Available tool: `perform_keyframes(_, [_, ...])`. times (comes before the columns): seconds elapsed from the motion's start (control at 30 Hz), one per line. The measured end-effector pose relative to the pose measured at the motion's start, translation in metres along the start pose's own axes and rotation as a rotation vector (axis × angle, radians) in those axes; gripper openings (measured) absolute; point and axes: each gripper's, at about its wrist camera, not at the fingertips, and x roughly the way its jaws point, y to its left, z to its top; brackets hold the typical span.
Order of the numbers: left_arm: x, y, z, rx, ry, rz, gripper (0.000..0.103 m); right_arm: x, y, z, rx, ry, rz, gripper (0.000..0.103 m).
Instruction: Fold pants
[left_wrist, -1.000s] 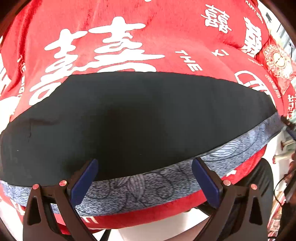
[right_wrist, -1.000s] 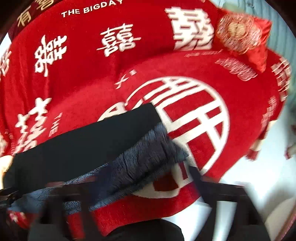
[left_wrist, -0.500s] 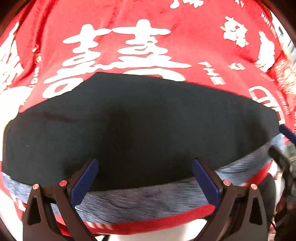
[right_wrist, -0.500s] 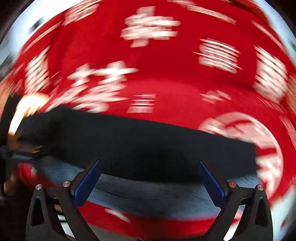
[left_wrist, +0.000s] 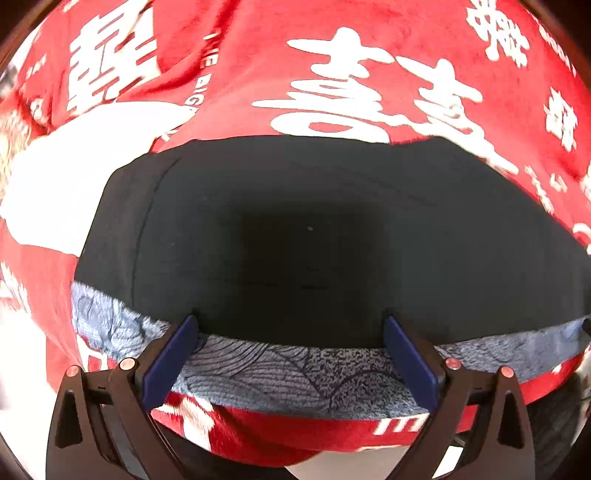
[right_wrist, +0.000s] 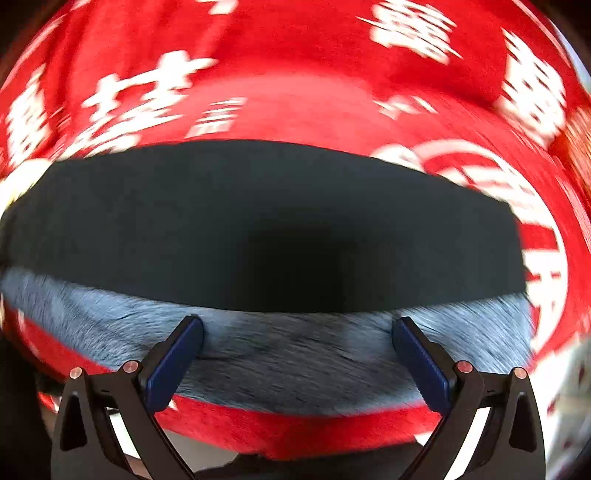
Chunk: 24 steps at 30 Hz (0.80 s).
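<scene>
Both the left gripper (left_wrist: 290, 354) and right gripper (right_wrist: 297, 354) hang wide and empty, the pants (left_wrist: 314, 240) lying just ahead on the red blanket (left_wrist: 240, 74); a shallow pinch risks catching one layer, skewing the fold.
</scene>
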Motion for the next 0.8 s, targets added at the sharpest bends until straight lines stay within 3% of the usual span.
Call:
perform_keyframes(0.07, [-0.010,-0.003,-0.005,-0.044,-0.014,-0.091,0.101,-0.021,0.012,0.006,0.000,-0.071,0.024,0.103])
perform_keyframes(0.17, [-0.017,-0.036,-0.019,0.015,-0.003,-0.196,0.101,-0.036,0.075,0.009,-0.131,-0.122,0.103,0.103])
perform_keyframes(0.23, [-0.015,-0.064,-0.029,0.110,-0.006,-0.188,0.101,-0.032,0.123,0.005,-0.229,-0.112,0.181,0.103])
perform_keyframes(0.3, [-0.004,-0.076,-0.039,0.168,0.008,-0.113,0.101,-0.020,0.158,0.001,-0.305,-0.090,0.176,0.103])
perform_keyframes(0.33, [0.009,-0.074,-0.041,0.168,0.061,-0.073,0.101,-0.012,0.173,-0.002,-0.329,-0.068,0.169,0.103])
perform_keyframes(0.37, [0.018,-0.065,-0.043,0.142,0.105,-0.074,0.103,-0.005,0.179,-0.007,-0.333,-0.048,0.164,0.103])
perform_keyframes(0.47, [0.005,-0.033,-0.044,0.038,0.105,-0.076,0.102,0.002,0.172,-0.015,-0.317,-0.047,0.132,0.103])
perform_keyframes(0.6, [-0.033,-0.006,-0.034,-0.015,-0.008,-0.115,0.102,-0.001,0.144,-0.015,-0.238,-0.027,0.115,0.103])
perform_keyframes(0.67, [-0.041,-0.002,-0.019,-0.031,-0.076,-0.098,0.102,-0.005,0.142,-0.009,-0.221,-0.034,0.111,0.103])
perform_keyframes(0.73, [-0.032,0.006,0.000,-0.071,-0.099,-0.083,0.102,-0.009,0.143,-0.003,-0.214,-0.048,0.142,0.103])
perform_keyframes(0.8, [-0.003,0.019,0.017,-0.110,-0.041,-0.067,0.102,-0.007,0.164,0.008,-0.236,-0.069,0.160,0.103])
